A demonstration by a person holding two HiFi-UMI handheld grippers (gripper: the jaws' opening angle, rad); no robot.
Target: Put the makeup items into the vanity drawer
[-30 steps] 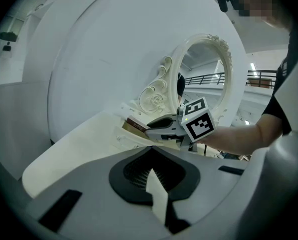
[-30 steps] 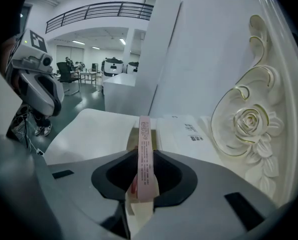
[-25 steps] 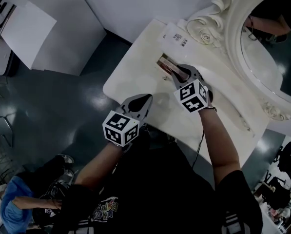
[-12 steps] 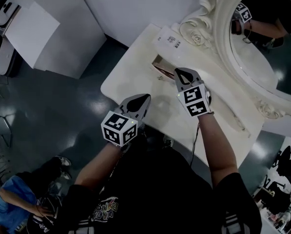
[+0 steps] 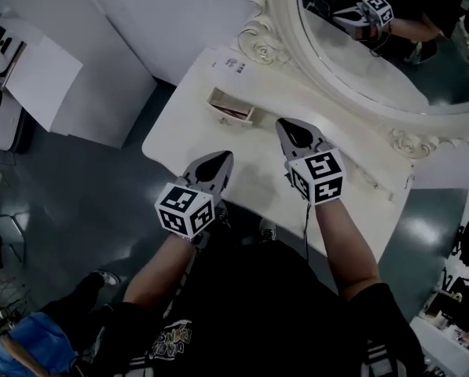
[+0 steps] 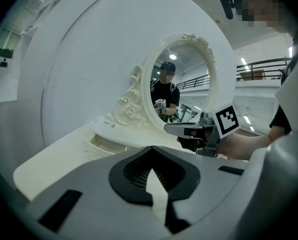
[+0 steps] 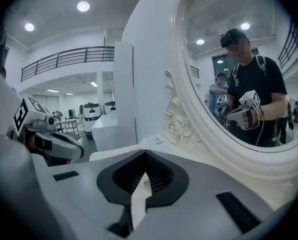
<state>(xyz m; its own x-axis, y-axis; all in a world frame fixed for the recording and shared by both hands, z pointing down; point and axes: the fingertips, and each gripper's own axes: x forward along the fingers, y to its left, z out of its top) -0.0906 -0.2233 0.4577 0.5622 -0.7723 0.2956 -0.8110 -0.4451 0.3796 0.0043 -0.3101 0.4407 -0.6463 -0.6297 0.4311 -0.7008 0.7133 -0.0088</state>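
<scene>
Upper left of centre in the head view, the vanity drawer (image 5: 232, 107) stands open, a reddish makeup item (image 5: 236, 115) inside. The left gripper (image 5: 222, 157) and right gripper (image 5: 285, 124) hover above the vanity top (image 5: 179, 132). In the left gripper view, the jaws are together and empty. In the right gripper view, the jaws have just been closing and now meet on nothing. If shutting the drawer follows, push its front squarely.

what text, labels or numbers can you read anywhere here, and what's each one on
Nothing reads clearly.
Label on the vanity top: dark print, too small to read.
Graphic on the person's black shirt: lettering too blurred to read.
Marker cubes: black-and-white square patterns, no words.
</scene>
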